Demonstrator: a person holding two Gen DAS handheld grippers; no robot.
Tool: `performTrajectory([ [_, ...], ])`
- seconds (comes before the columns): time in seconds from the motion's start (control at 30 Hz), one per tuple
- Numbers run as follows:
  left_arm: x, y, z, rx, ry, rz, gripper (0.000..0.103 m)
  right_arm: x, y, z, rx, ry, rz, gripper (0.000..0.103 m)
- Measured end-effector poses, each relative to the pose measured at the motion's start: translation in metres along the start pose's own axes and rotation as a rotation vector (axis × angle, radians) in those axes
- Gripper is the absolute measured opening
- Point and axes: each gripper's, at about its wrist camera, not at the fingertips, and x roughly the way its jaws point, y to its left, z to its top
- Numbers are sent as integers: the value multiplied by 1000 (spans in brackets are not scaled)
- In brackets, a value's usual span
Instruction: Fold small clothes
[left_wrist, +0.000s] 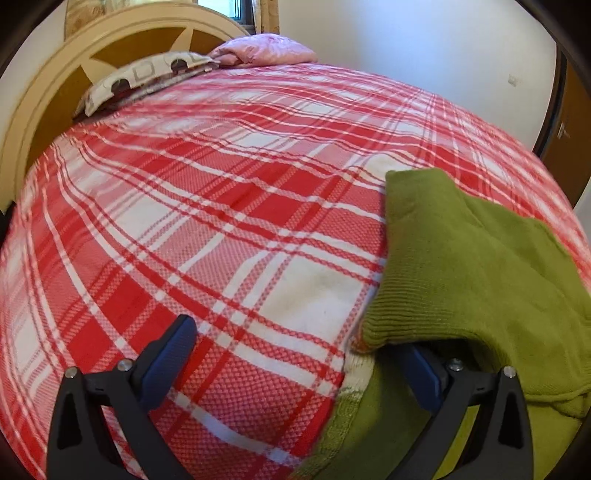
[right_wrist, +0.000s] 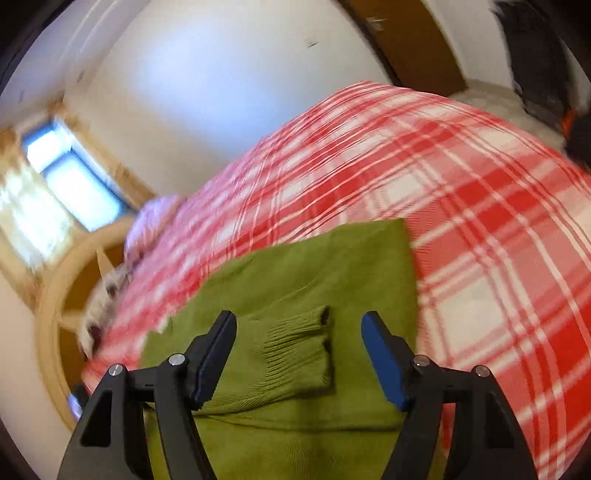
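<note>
Sweater (right_wrist: 314, 280), green and partly folded, lay on the plaid bed (left_wrist: 221, 229), filling the lower middle of the right wrist view, its ribbed cuff (right_wrist: 295, 350) between the spread fingers of the right hand-held gripper (right_wrist: 299, 354). The left hand-held gripper (left_wrist: 295, 365) was spread too, its right finger tucked under the sweater's edge at lower right.

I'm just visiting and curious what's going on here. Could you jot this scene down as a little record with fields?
Setting: bed with red plaid blanket
Garment: green sweater, lying on the blanket
Sleeve: ribbed cuff folded over the body
Left hand-held gripper: open, at the sweater's edge
Right hand-held gripper: open, above the cuff
Background: pillows by the headboard
</note>
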Motion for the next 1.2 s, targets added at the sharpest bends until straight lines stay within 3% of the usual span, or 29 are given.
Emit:
performTrajectory([
  [0.07,3,5,3,-26,9,-27,103,22,16,-6,-90,73,-74,69],
  [0.13,3,5,2,-31,6,-28,103,40,20,-18,-124,120,-91,58],
  [0.17,2,3,2,-24,0,-20,103,46,26,-23,-172,123,-136,48],
  [0.2,1,2,0,-19,-6,-11,103,47,31,-27,-236,108,-181,25],
  [0.23,1,1,0,-17,-9,-8,103,48,39,-29,-297,114,-179,14],
  [0.27,1,1,0,-17,-9,-9,103,48,42,-31,-309,123,-169,10],
  [0.33,1,2,-1,-27,-8,-21,103,42,45,-30,-351,111,-193,10],
  [0.47,0,2,-1,-29,-10,-24,103,21,38,-21,-370,3,-279,9],
  [0.6,-2,0,-3,-32,-18,-13,103,40,23,-28,-377,64,-338,10],
  [0.83,-1,1,-2,-14,-7,-12,103,21,10,-26,-291,51,-292,19],
  [0.97,-15,4,-11,53,-10,4,103,-26,1,-29,-245,-80,-330,19],
  [1.07,-35,10,-16,65,-67,35,103,-44,7,-28,-255,-118,-294,19],
  [1.2,-60,0,-2,84,-176,34,103,-24,35,-29,-337,-50,-231,19],
])
